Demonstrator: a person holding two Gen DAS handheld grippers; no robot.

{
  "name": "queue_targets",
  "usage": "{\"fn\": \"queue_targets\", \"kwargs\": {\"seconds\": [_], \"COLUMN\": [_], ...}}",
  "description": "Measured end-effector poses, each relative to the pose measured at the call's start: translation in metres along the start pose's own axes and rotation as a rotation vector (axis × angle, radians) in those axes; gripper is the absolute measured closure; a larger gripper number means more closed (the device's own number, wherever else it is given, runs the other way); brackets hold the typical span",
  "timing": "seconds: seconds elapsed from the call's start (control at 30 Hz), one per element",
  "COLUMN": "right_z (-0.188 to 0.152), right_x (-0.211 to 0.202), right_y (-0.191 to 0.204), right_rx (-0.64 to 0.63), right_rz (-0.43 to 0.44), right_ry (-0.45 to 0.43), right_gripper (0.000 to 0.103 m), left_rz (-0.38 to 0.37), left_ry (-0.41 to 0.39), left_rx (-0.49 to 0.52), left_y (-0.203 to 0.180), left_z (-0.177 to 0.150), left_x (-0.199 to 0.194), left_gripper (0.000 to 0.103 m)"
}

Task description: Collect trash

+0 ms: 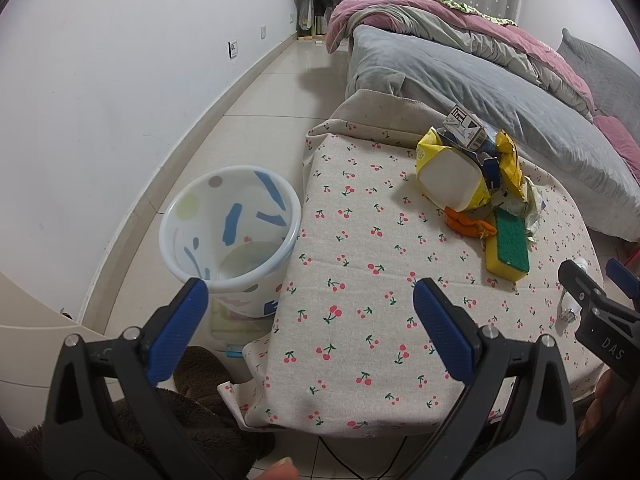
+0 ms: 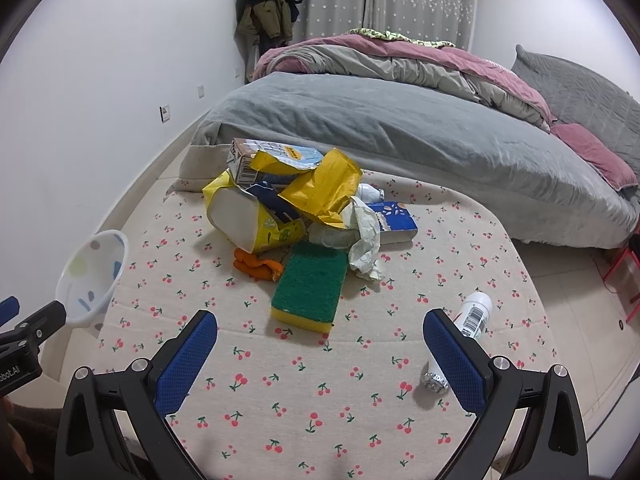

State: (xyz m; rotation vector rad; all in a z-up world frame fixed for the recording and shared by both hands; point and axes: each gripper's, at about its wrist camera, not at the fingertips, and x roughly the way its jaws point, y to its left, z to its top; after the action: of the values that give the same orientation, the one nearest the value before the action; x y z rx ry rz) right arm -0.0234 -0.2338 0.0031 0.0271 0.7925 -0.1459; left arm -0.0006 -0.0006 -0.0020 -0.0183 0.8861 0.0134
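A heap of trash lies on the cherry-print table point(image 2: 280, 400): a yellow bag point(image 2: 256, 216), a small carton point(image 2: 244, 164), a blue box point(image 2: 394, 218), crumpled paper point(image 2: 366, 248), orange peel point(image 2: 258, 266) and a green-and-yellow sponge point(image 2: 310, 286). A small white bottle point(image 2: 472, 316) lies apart, partly behind my right gripper's right finger. My right gripper point(image 2: 320, 348) hangs open above the table's near part. My left gripper point(image 1: 310, 314) is open over the table's left edge, beside the white patterned bin point(image 1: 230, 228) on the floor. The heap point(image 1: 468, 176) sits far right of it.
A bed point(image 2: 400, 132) with grey and pink covers stands just behind the table. A white wall point(image 1: 120, 80) runs along the left, with tiled floor point(image 1: 256, 112) between it and the table. A red rack point(image 2: 624, 276) stands at far right. A brown fuzzy cloth point(image 1: 192, 400) lies below the left gripper.
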Motion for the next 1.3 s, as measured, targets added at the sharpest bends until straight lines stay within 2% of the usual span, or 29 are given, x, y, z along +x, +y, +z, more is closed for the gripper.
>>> {"fn": "queue_targets", "kwargs": {"seconds": [1.3], "right_z": [-0.0008], "right_x": [-0.0001], "right_y": [0.0037], "right_rx": [0.004], "right_rz": [0.007], "right_ry": [0.006], "right_gripper": [0.000], "left_rz": [-0.003], "left_ry": [-0.003], "left_rx": [-0.002], "left_y": [0.0001], "left_z": [-0.0003], "left_x": [-0.0014], "left_gripper": [0.001]}}
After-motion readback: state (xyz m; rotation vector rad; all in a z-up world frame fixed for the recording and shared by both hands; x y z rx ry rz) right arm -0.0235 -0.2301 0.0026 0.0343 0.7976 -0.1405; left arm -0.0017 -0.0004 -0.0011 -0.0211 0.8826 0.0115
